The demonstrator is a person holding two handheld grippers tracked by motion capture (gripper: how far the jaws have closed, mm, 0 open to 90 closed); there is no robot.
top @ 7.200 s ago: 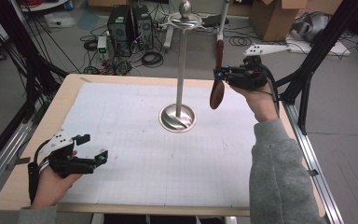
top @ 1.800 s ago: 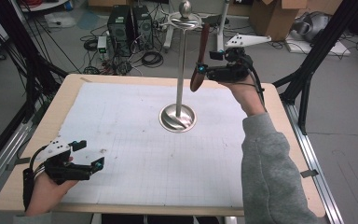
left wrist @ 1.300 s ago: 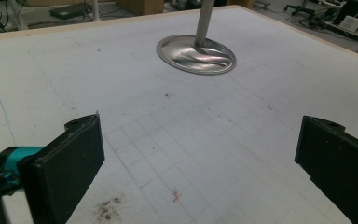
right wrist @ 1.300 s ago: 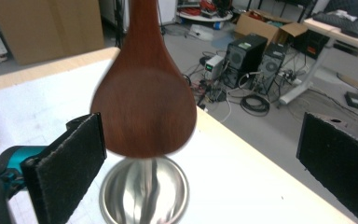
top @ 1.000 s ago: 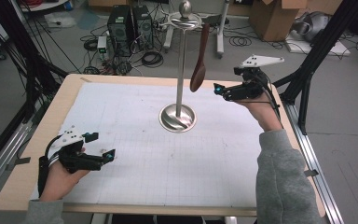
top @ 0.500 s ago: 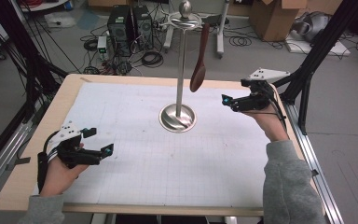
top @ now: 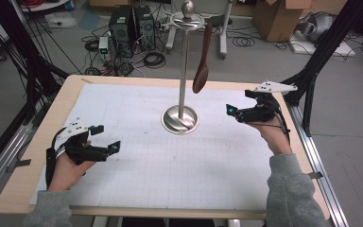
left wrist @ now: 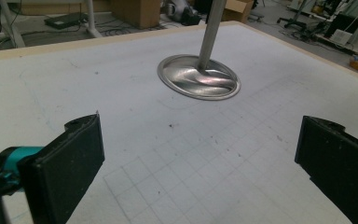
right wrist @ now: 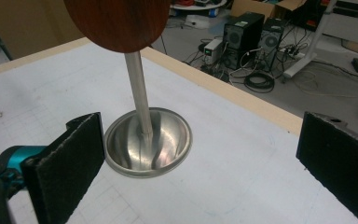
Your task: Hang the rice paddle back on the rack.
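No brand, label or readable writing shows on anything here; the only marking on the desk (top: pixel 137 80) is the faint pencil grid of the white sheet (top: pixel 170 175) that covers most of its top.

A wooden spoon (top: pixel 202 66) hangs bowl-down from the ring at the top of a metal stand (top: pixel 184 71), whose round base (top: pixel 180 119) sits on the sheet a little toward the far edge, about midway between the left and right edges. The spoon hangs clear of the desk, just beside the pole on its right. In the right gripper view the spoon's dark bowl (right wrist: pixel 117 23) fills the upper left, with the pole and base (right wrist: pixel 144 140) below it.

The right gripper (top: pixel 230 110) is held near the right edge, level with the stand's base and pointing at it, apart from both spoon and stand. Its jaws stand wide apart with nothing between them. The left gripper (top: pixel 106 138) rests with the hand low over the sheet near the left edge, toward the near-left corner, well apart from the stand; its jaws are likewise spread wide and hold nothing.

Nothing lies on the sheet between either claw and the stand. Beyond the far edge, on the floor, stand two black computer towers (top: pixel 132 26), loose cables (top: pixel 153 59) and cardboard boxes (top: pixel 276 19).
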